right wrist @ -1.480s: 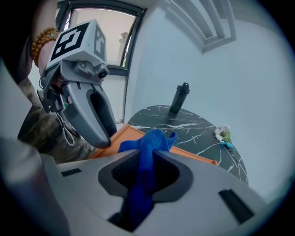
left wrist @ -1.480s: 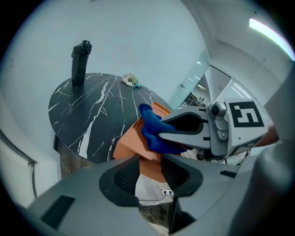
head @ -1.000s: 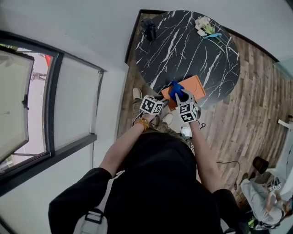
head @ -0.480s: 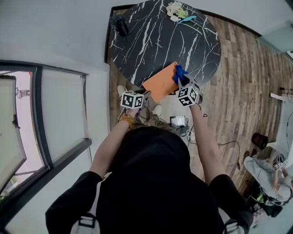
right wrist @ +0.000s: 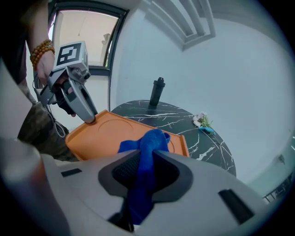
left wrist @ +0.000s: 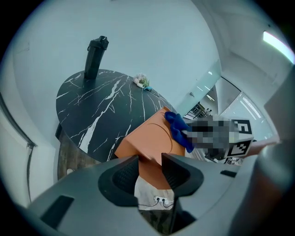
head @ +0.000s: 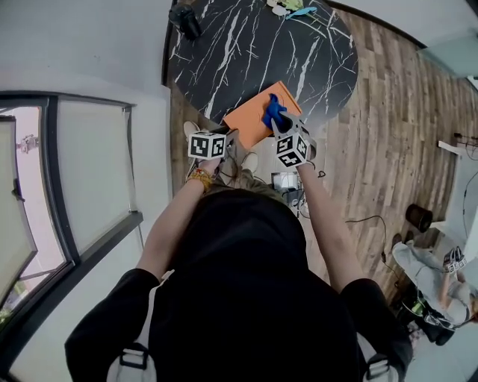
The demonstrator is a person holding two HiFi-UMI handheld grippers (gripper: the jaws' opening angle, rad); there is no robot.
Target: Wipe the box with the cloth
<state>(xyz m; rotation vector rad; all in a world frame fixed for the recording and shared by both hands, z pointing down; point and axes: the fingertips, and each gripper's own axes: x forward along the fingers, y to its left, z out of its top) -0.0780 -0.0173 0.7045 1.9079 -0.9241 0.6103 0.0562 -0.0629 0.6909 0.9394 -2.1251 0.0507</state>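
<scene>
The flat orange box (head: pixel 250 118) lies at the near edge of the black marble table (head: pixel 246 45), jutting out over the floor. My left gripper (head: pixel 228 136) is shut on its near left corner; in the left gripper view that corner of the box (left wrist: pixel 147 140) sits between the pads of the gripper (left wrist: pixel 150 161). My right gripper (head: pixel 278 127) is shut on the blue cloth (head: pixel 272 112), whose bunched end rests on the box top right of centre. Its jaws have just been closing tighter on the cloth (right wrist: pixel 146 152), with the box (right wrist: pixel 106 133) lying beyond.
A dark bottle (head: pixel 184 16) stands at the table's far left, and a small bunch of flowers (head: pixel 287 6) lies at its far side. Wood floor (head: pixel 373 112) surrounds the table, with a power strip and cables (head: pixel 286 181) below the box. A window wall is on the left.
The right gripper swept the cloth across the box top towards its right edge, then came partly back. The left gripper stayed on the box corner. The head view shifted.
</scene>
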